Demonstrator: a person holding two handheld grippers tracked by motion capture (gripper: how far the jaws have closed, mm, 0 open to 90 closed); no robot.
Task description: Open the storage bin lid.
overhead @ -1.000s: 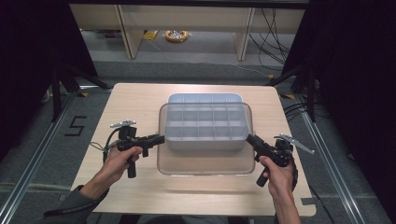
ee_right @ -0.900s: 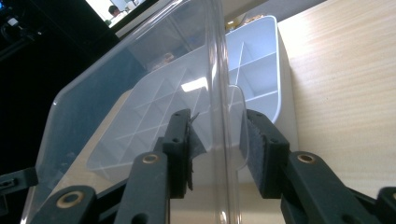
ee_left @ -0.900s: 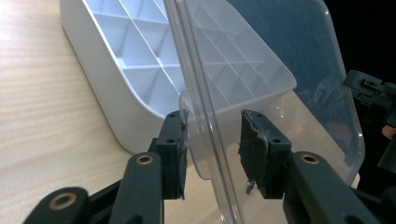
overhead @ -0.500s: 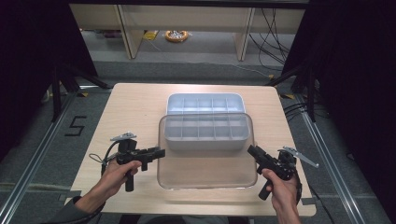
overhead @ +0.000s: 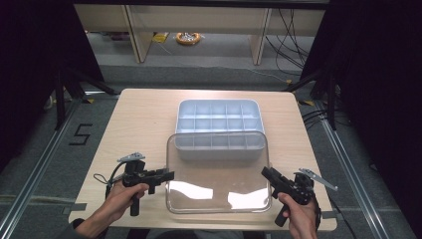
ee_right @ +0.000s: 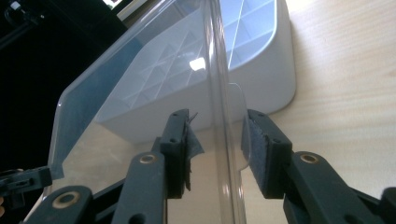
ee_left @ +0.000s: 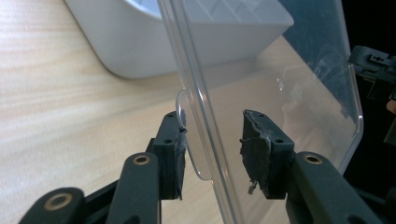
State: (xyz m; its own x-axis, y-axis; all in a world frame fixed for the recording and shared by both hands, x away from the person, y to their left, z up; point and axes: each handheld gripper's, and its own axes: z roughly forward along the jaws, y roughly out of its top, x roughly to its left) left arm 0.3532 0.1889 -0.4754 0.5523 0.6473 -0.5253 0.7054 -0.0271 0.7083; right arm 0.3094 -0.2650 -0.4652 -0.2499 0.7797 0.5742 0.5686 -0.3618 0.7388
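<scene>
At the left of the desk (overhead: 129, 124), a person's left gripper (ee_left: 212, 149) straddles the edge of one clear plastic lid (overhead: 219, 174), its fingers (ee_left: 175, 151) set wide with gaps on both sides of the rim, not yet clamped. The lid lies near the front of the desk, its far edge overlapping the near side of a single white compartment tray (overhead: 219, 122) at the desk's middle. At the right, the right gripper (ee_right: 217, 144) brackets the lid's opposite edge the same way, its fingers (ee_right: 261, 144) equally parted around the rim and its small tab. The step in hand appears to be a two-sided grasp of the lid; done well, it would call for both grippers to close together on the rim at matching height, so the thin sheet lifts level rather than twisting or slipping. Count: one lid, one tray, two grippers.
</scene>
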